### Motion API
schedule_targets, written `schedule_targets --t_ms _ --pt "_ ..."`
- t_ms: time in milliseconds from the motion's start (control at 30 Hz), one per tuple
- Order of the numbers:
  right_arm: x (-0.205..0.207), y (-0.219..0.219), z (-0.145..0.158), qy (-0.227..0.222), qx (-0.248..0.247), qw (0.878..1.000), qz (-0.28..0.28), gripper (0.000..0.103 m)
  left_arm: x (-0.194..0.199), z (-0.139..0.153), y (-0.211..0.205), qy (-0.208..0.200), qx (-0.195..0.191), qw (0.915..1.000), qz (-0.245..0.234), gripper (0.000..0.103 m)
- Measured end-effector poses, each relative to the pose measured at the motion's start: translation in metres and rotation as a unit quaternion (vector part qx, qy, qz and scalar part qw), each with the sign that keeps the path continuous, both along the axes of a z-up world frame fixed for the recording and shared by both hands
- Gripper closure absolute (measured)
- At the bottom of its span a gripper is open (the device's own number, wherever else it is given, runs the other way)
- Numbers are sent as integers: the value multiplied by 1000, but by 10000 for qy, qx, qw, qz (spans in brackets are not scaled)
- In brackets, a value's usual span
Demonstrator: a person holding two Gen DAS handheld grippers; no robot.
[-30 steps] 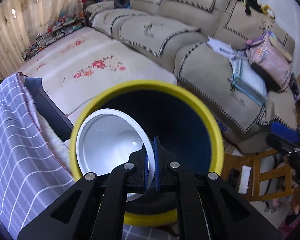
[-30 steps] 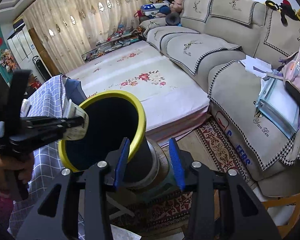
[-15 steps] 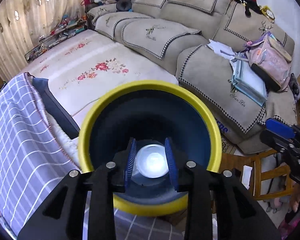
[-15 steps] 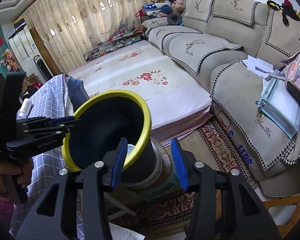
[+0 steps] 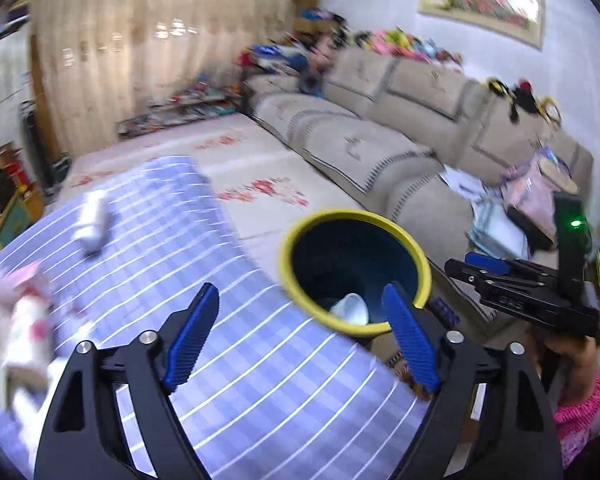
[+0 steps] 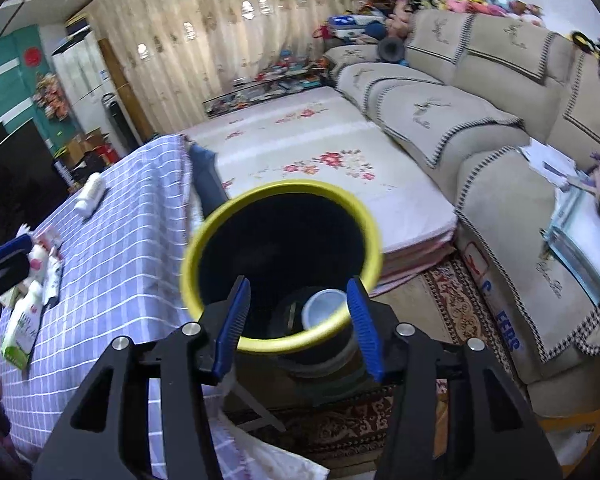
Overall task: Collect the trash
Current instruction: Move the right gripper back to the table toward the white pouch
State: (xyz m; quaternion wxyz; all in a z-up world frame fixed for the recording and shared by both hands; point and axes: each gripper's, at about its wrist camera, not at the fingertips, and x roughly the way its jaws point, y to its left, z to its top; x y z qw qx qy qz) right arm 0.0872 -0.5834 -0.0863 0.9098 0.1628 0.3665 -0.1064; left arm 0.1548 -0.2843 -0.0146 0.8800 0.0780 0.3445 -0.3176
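Up front in the left wrist view, the left gripper (image 5: 300, 334) has its jaws spreading apart with nothing between them, over a checked cloth (image 5: 228, 320) on the table. Just past the cloth's edge stands the bin (image 5: 414, 256), yellow-rimmed and dark inside, with a white cup (image 5: 350, 308) lying at its bottom. The right gripper (image 5: 472, 266) shows at the right edge, held in a hand (image 5: 572, 354). On the blurred cloth to the left lie a white bottle (image 5: 92, 220) and a carton (image 5: 18, 332).

Next, the right wrist view: the right gripper (image 6: 298, 322) points down at the bin (image 6: 196, 252), its jaws opening on either side of the near rim — not touching it. The cup (image 6: 322, 308) lies inside, on its side. On the cloth (image 6: 132, 248) — bottle (image 6: 90, 194), carton (image 6: 22, 330). Beyond is a sofa (image 6: 452, 100).
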Motion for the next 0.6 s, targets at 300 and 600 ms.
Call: schedule_targets --t_ms 300,600 --pt "31 90 11 -102 -62 9955 935 52 -49 22 155 -384 -242 9871 1533 13" --pt "66 212 22 -265 -209 9777 2073 52 -89 22 277 -534 -434 9636 2582 11"
